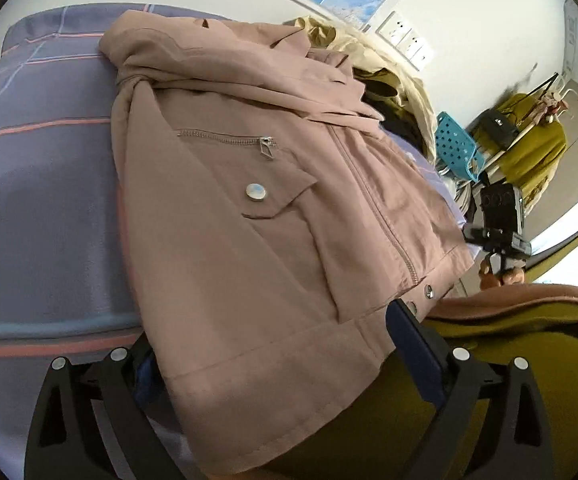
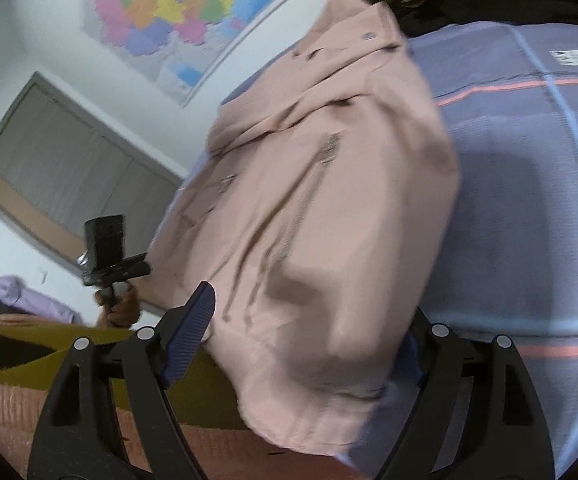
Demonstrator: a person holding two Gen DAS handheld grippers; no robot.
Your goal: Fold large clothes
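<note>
both grippers' fingers spread over jacket (image 1: 249,208) hem on bed (image 1: 41,184); i'd pinch both hem corners evenly, then fold toward collar.

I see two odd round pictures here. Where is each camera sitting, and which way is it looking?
Left wrist view: rides on the left tool, looking down along its open fingers at the pink jacket on the checked bedsheet; the other hand shows far right.
Right wrist view: rides on the right tool, facing the jacket from the opposite side, wall map behind; the other hand shows left.
Shared: jacket, bedsheet, map.
</note>
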